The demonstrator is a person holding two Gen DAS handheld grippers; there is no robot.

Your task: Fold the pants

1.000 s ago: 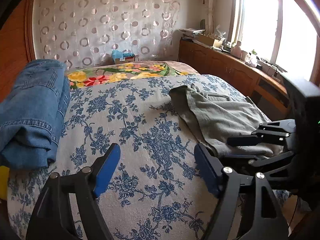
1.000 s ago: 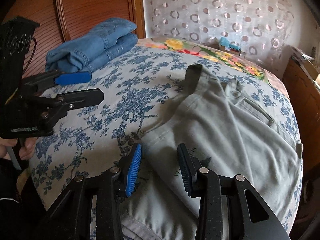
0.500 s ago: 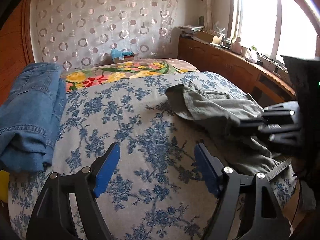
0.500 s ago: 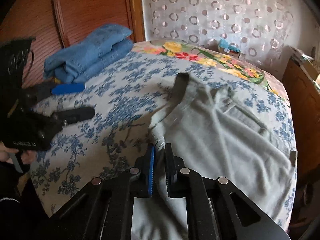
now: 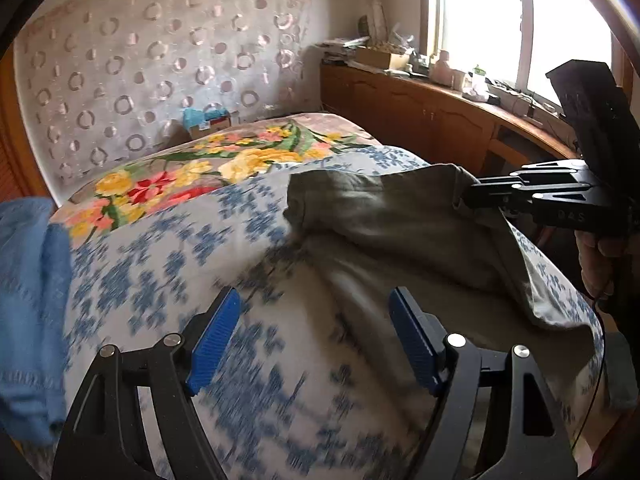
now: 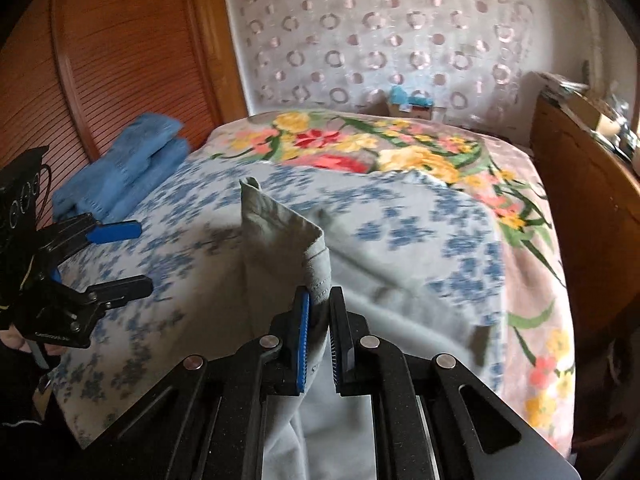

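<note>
The grey-green pants (image 6: 280,236) lie spread across the blue-flowered bed (image 6: 420,232), toward its window side. One hemmed corner, with a line of stitching along its edge, is pulled up off the bed and stands pinched between the right tongs (image 6: 319,338), so the cloth rises in a slanting fold while the rest trails flat and rumpled below

A home bedroom: a bed (image 6: 440,240) under floral sheets fills the middle, a patterned curtain (image 6: 380,32) hangs at twelve o'clock, a slatted wooden door (image 6: 100,60) stands at ten, a cluttered wooden cabinet (image 5: 420,108) runs below the window (image 5: 500,20) at two.
</note>
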